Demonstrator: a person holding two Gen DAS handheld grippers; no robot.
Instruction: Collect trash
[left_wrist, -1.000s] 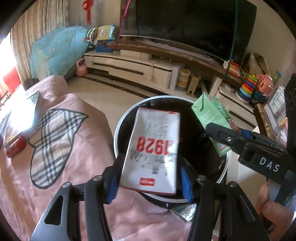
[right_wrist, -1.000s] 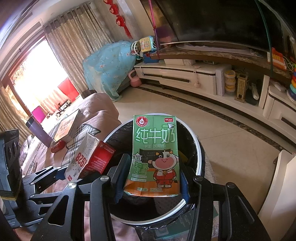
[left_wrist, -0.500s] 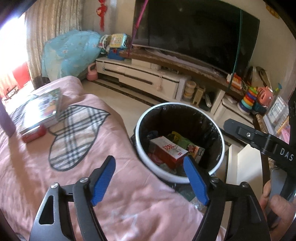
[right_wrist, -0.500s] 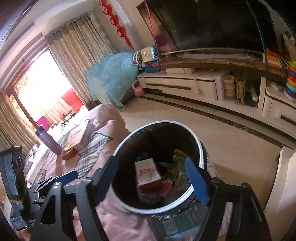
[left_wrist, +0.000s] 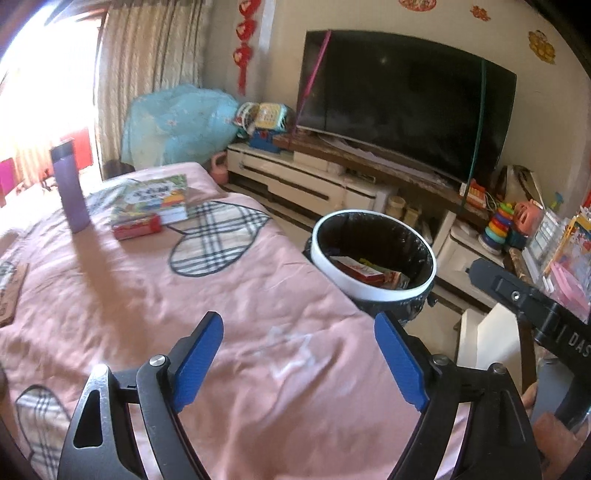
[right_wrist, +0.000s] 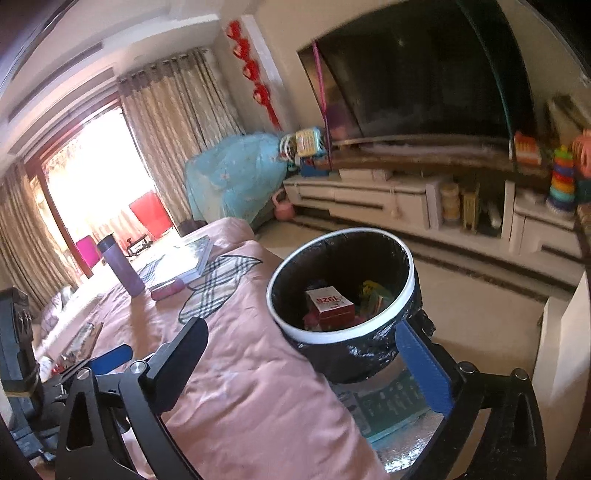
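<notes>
Two empty handheld grippers hover over a bed covered in a pink quilt (left_wrist: 122, 295); the left gripper (left_wrist: 299, 363) has its blue-padded fingers spread wide apart, and the right gripper (right_wrist: 314, 360) is likewise open and holding nothing. Just beside the bed stands a round white-rimmed bin lined with a black bag (right_wrist: 384, 350); a red-and-white carton (right_wrist: 330, 303) lies inside among other litter. The drop-off step looks finished; the next move likely calls for reaching toward the small red packet (left_wrist: 137, 228) lying near a purple bottle (left_wrist: 70, 190).
</notes>
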